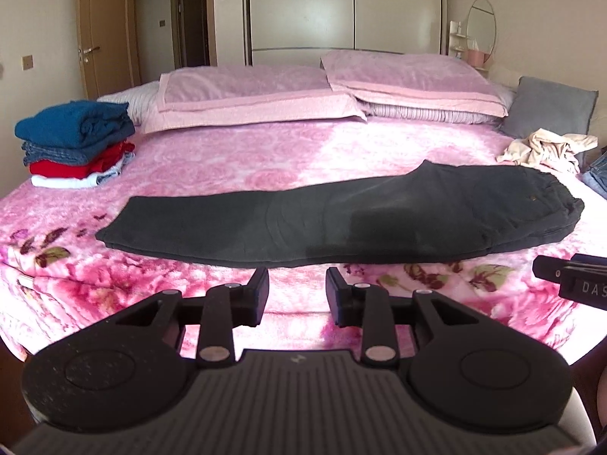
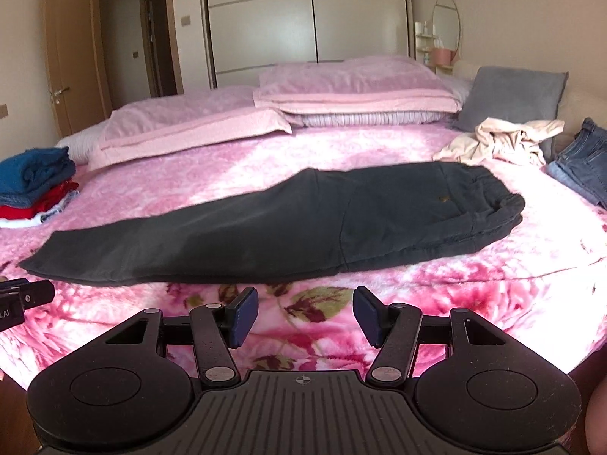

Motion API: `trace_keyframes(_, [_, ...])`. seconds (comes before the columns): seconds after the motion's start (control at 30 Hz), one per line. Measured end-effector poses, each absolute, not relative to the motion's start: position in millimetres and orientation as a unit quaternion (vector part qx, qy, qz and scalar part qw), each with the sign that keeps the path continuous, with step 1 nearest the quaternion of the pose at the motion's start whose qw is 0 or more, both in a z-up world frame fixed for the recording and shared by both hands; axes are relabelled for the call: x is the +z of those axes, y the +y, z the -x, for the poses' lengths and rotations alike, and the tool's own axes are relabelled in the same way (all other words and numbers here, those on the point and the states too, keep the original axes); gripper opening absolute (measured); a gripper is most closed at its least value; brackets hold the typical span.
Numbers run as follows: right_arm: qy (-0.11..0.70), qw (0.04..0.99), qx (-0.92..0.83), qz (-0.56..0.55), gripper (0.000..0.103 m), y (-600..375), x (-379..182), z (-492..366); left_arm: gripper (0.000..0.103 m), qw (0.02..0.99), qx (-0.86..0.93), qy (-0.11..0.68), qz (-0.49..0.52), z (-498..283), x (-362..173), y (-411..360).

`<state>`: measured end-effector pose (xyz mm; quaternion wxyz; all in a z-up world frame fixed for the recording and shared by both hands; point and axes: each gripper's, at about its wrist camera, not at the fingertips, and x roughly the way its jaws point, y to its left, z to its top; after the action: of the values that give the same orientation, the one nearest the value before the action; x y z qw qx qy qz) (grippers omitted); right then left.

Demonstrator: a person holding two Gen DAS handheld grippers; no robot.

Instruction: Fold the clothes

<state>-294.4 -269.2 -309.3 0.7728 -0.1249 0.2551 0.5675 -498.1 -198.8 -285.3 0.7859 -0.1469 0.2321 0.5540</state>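
Observation:
A pair of black trousers (image 1: 322,220) (image 2: 303,220) lies folded lengthwise across the pink floral bedspread (image 1: 265,151), with the waistband to the right and the leg ends to the left. My left gripper (image 1: 297,276) hovers just short of the trousers' near edge. Its jaws stand apart with nothing between them. My right gripper (image 2: 305,297) is likewise held off the near edge, wide open and empty. Each gripper's tip shows at the edge of the other's view: the right gripper (image 1: 569,276) and the left gripper (image 2: 22,295).
A stack of folded clothes (image 1: 76,140) (image 2: 34,185), blue on top, sits at the bed's left. A crumpled beige garment (image 1: 546,148) (image 2: 504,140) and blue jeans (image 2: 580,163) lie at the right by a grey cushion (image 2: 512,94). Pink pillows (image 1: 246,94) line the back.

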Motion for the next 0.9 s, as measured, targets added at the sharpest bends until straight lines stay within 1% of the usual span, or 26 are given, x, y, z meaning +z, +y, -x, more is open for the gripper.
trace_keyframes(0.17, [0.241,0.774,0.576,0.107,0.059,-285.7,-295.3,296.8,0.031,0.792,0.553,0.216,0.141,503.0,-273.8,-212.9])
trace_keyframes(0.27, [0.235,0.773,0.582,0.096,0.059,-294.1,-288.5,296.8,0.031,0.794,0.550,0.206,0.155,510.7,-271.2,-214.7])
trace_keyframes(0.37, [0.245,0.767,0.587,0.087,0.059,-293.7,-288.0,293.7,0.031,0.794,0.546,0.188,0.188,523.9,-273.4,-206.8])
trace_keyframes(0.5, [0.267,0.760,0.587,0.080,0.059,-281.8,-293.6,286.7,0.030,0.785,0.537,0.145,0.273,552.9,-284.5,-182.3])
trace_keyframes(0.63, [0.301,0.752,0.582,0.071,0.059,-262.3,-303.9,272.2,0.030,0.753,0.547,0.096,0.353,586.7,-304.8,-147.9])
trace_keyframes(0.73, [0.333,0.744,0.574,0.073,0.059,-243.6,-313.6,256.0,0.029,0.708,0.544,0.032,0.449,618.2,-327.1,-114.4])
trace_keyframes(0.9, [0.397,0.731,0.554,0.042,0.059,-210.7,-330.9,219.0,0.031,0.640,0.545,-0.062,0.538,647.3,-359.7,-61.7])
